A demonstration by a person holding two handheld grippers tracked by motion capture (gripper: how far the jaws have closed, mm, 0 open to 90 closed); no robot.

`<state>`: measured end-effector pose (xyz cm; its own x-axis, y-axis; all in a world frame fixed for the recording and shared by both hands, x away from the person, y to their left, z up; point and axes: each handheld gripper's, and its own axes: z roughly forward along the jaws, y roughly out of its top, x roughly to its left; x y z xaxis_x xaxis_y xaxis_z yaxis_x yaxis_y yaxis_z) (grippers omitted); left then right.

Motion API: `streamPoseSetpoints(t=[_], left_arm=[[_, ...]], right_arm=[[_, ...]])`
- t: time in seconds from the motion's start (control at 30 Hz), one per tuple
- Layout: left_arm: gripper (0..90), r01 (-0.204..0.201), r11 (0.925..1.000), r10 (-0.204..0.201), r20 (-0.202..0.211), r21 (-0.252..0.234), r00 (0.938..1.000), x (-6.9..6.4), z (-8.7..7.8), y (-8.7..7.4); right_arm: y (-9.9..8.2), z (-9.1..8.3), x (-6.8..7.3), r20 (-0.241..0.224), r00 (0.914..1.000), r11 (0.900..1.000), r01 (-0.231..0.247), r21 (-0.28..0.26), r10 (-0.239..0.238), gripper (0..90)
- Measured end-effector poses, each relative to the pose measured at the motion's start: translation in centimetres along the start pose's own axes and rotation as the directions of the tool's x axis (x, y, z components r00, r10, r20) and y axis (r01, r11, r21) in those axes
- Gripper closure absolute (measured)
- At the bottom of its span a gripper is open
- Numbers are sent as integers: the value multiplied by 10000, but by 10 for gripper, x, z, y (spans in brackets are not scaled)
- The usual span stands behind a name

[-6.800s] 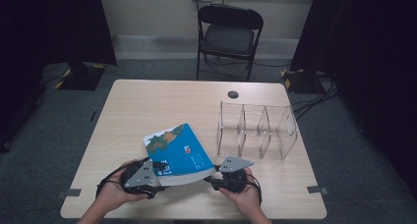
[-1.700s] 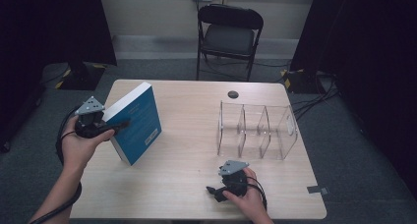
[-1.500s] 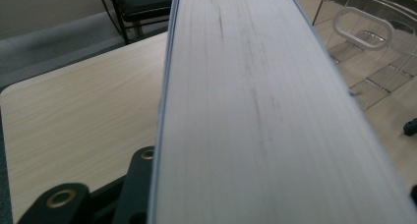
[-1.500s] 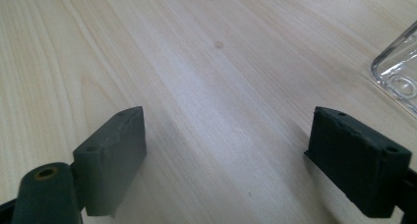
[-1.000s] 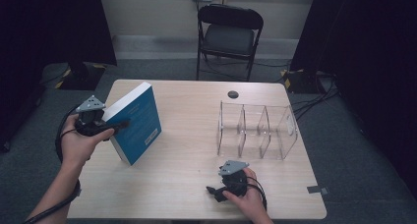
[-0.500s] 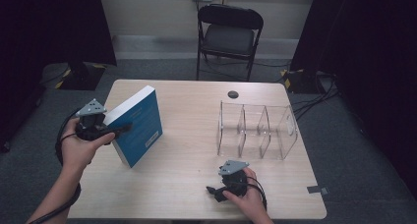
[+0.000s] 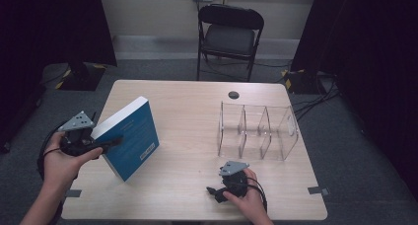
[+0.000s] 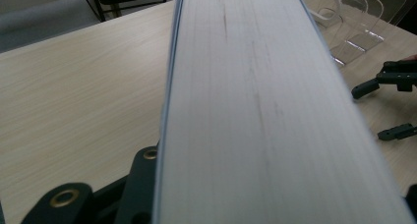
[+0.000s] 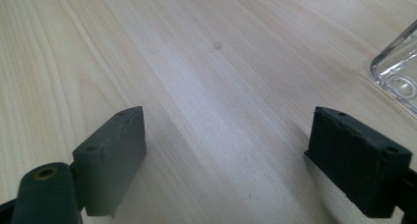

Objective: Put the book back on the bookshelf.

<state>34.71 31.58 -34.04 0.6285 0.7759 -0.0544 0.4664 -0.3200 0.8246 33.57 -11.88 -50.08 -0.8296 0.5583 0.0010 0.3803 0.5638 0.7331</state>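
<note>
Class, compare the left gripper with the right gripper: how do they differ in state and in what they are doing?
The left gripper is shut on the blue book, held tilted over the table; the right gripper is open with nothing between its fingers. The left sits at the table's left edge; the right is at the near edge by the clear organizer. Both are hand-held and black.

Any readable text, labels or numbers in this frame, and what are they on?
None can be read.
Book: faint print high on the blue cover and a white label near its lower corner, both too small and blurred to read.
Page edge in the left gripper view: dark smudges, no text.
Organizer, table, chair: no markings visible.
</note>
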Motion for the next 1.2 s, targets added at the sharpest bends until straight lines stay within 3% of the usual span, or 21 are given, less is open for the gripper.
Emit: streamPoseSetpoints(t=[0.13, 0.23, 0.33, 0.47, 0.67, 0.93, 1.03, 1.1, 1.2], left_arm=[[574, 19, 9999, -20, 84, 139, 10000, 4, -1, 3], [562, -137, 9999, 136, -13, -39, 9999, 2, -8, 13], [551, -488, 9968, 495, -108, 626, 9987, 0, -9, 25], [543, -625, 9874, 652, -139, 1451, 9978, -3, -2, 33], [546, -441, 9807, 474, -130, 1902, 9988, -1, 3, 38], [508, -362, 9777, 427, -271, 2069, 9987, 0, 7, 38], [518, -472, 9783, 534, -254, 2016, 9983, 1, 7, 37], [557, -377, 9768, 385, 3, 2107, 9993, 0, 7, 38], [584, -337, 9796, 336, 39, 1980, 9994, -1, 7, 38]], right_arm=[[0, 0, 0, 24, 10000, 10000, -1, -4, 1, 135], [0, 0, 0, 27, 10000, 10000, 2, -4, -2, 134], [1, 1, 0, 10, 10000, 10000, 7, -12, -7, 134], [1, 1, 0, 7, 10000, 10000, 11, -12, -11, 134], [1, 1, 0, 3, 10000, 10000, 4, -13, -4, 134], [1, 1, 0, 3, 10000, 10000, 3, -14, -3, 134], [1, 1, 0, 6, 10000, 10000, 5, -11, -5, 134], [1, 1, 0, 2, 10000, 10000, 7, -13, -7, 134], [1, 1, 0, 6, 10000, 10000, 3, -11, -3, 134]])
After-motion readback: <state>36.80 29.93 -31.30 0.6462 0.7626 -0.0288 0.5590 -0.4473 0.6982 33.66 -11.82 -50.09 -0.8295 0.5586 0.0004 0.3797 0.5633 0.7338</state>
